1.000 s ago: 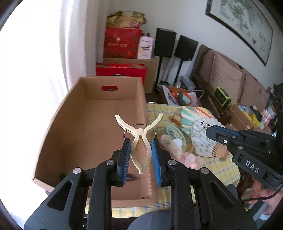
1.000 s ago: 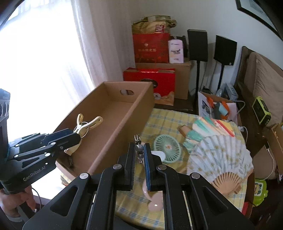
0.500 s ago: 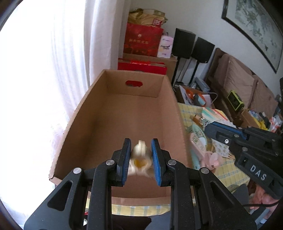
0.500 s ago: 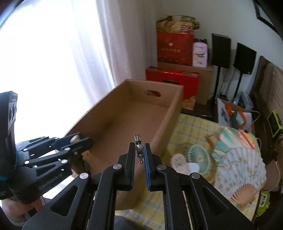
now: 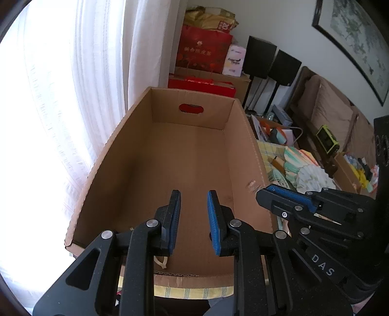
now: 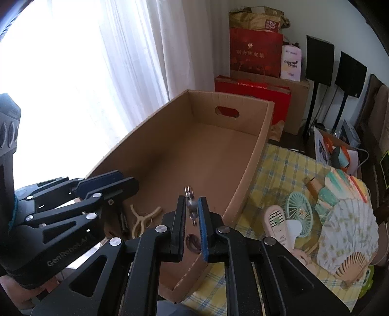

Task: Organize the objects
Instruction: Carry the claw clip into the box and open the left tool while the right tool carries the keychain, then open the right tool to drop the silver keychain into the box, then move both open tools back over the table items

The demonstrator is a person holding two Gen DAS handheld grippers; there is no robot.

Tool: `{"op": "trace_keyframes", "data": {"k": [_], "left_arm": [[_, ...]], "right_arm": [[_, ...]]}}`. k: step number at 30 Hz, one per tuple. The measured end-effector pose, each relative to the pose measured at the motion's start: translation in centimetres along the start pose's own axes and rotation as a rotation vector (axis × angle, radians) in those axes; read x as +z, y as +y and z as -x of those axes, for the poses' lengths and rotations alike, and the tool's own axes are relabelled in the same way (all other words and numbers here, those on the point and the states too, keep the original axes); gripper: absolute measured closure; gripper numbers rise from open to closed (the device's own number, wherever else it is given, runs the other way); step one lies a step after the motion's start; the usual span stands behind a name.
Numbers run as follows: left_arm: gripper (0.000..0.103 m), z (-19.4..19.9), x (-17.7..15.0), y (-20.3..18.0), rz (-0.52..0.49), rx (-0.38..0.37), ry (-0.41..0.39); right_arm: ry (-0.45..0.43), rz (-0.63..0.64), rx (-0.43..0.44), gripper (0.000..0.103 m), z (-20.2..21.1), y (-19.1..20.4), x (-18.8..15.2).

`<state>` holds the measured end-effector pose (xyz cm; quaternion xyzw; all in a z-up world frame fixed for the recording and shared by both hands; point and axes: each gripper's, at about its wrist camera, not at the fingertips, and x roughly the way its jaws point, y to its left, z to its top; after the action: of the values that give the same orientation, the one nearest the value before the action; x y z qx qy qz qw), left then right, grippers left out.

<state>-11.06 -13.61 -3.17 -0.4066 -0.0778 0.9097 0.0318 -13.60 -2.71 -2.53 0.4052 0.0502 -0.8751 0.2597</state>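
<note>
One clip [image 6: 143, 218], one cardboard box [image 6: 252, 155]

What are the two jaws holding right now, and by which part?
Left gripper: nothing. Right gripper: small metal keyring charm, pinched at its middle bead, ring above.

Strong daylight pours through sheer white curtains [image 5: 80, 80] on the left and washes out that side of the room. Against the pale back wall [image 6: 214, 9] stand red gift bags [image 6: 255, 53] on a brown carton and two black speakers [image 5: 272, 63] on stands. A framed picture [image 5: 352, 41] hangs above a brown sofa [image 5: 333, 116] on the right.
</note>
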Motion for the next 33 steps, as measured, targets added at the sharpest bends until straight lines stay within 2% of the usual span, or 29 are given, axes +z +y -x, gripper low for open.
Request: {"op": "trace_keyframes", "data": {"k": [3,8,10,12,15,18,25,29,31,33], "left_arm": [[0.081,0.2,0.0,0.3,0.010,0.003,-0.003],[0.071,0.4,0.3,0.8,0.028,0.007,-0.008],[0.064,0.4,0.3,0.9,0.030,0.010,-0.008],[0.055,0.5,0.3,1.0,0.037,0.008,-0.012],[0.038,0.7,0.3,1.0,0.046,0.005,-0.022],[0.027,1.0,0.5,1.0,0.049,0.013,-0.041],[0.015,1.5,0.8,0.2,0.025,0.027,-0.055],[0.012,1.5,0.8,-0.6,0.007,0.029,-0.050],[0.003,1.5,0.8,-0.9,0.000,0.028,-0.049],[0.002,1.6,0.7,-1.3,-0.006,0.025,-0.050]], "right_arm": [[0.003,-0.009,0.002,0.091,-0.3,-0.2,-0.1],[-0.003,-0.016,-0.007,0.087,0.0,-0.5,-0.1],[-0.011,-0.018,-0.014,0.080,0.4,-0.7,-0.1],[-0.018,-0.020,-0.031,0.061,0.8,-0.9,0.0],[-0.034,-0.035,-0.054,0.042,1.4,-1.5,0.0],[-0.040,-0.048,-0.093,0.037,2.0,-2.2,0.1],[-0.064,-0.070,-0.144,0.025,3.6,-4.1,0.0],[-0.075,-0.078,-0.165,0.021,4.5,-4.9,-0.1],[-0.081,-0.085,-0.175,0.019,5.0,-5.4,-0.2],[-0.085,-0.090,-0.181,0.018,5.4,-5.8,-0.2]]}}
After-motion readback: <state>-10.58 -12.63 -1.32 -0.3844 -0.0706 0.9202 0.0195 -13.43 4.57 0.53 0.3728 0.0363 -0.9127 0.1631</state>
